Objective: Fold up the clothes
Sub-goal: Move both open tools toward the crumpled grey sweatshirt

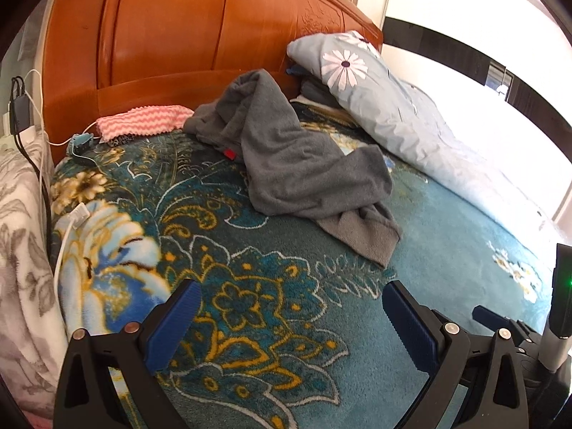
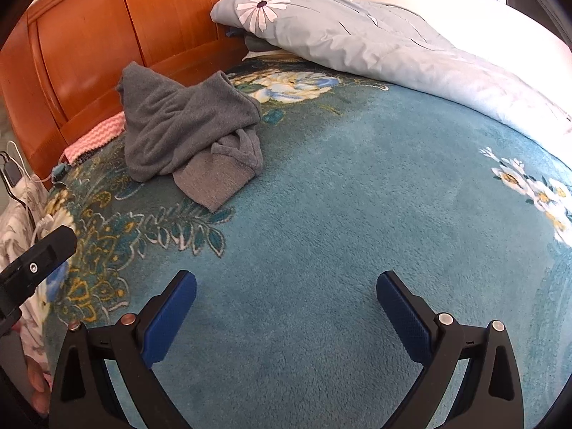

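Observation:
A crumpled grey garment (image 1: 286, 157) lies in a heap on the teal floral blanket (image 1: 250, 314), near the wooden headboard; it also shows in the right wrist view (image 2: 186, 125). My left gripper (image 1: 291, 293) is open and empty, held above the blanket well short of the garment. My right gripper (image 2: 286, 282) is open and empty, over the plain teal part of the blanket (image 2: 339, 196), with the garment ahead and to the left. Part of the left gripper (image 2: 39, 257) shows at the right wrist view's left edge.
An orange wooden headboard (image 1: 171, 28) stands behind. A pale blue daisy-print quilt (image 1: 386, 100) lies along the right. A pink zigzag cloth (image 1: 143, 121) sits by the headboard. White and black cables (image 1: 39, 136) hang at the left beside a grey floral blanket (image 1: 21, 250).

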`<state>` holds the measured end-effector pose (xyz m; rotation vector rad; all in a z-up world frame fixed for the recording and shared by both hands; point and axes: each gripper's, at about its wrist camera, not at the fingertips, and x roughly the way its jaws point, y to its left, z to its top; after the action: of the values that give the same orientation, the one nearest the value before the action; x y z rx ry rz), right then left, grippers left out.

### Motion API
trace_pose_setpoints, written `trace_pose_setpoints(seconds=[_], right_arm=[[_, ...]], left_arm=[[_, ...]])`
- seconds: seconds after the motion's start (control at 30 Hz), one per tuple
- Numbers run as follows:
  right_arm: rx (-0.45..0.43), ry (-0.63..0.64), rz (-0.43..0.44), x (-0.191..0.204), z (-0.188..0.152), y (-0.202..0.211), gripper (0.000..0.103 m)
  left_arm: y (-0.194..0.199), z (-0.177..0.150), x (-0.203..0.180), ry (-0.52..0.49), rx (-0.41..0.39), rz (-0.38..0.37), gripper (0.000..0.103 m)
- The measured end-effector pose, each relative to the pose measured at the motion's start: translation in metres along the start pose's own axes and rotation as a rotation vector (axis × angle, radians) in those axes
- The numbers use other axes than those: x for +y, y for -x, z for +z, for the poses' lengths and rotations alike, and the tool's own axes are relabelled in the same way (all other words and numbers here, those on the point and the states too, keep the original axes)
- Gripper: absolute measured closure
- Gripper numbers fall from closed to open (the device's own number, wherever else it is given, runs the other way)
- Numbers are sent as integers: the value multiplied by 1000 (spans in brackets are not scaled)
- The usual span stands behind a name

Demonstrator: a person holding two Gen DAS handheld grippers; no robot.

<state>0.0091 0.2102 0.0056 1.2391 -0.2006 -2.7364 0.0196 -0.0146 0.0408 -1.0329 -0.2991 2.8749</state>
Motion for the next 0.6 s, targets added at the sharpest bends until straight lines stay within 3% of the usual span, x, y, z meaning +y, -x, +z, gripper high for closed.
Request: trace_pose_setpoints(seconds=[0.33, 0.6], right_arm=[[-12, 58, 96, 14, 16, 15, 2], [-32, 127, 89, 31, 21, 29, 2]], left_arm=[[11, 2, 5, -20, -44, -44, 0], [19, 4, 7, -30, -86, -50, 0]])
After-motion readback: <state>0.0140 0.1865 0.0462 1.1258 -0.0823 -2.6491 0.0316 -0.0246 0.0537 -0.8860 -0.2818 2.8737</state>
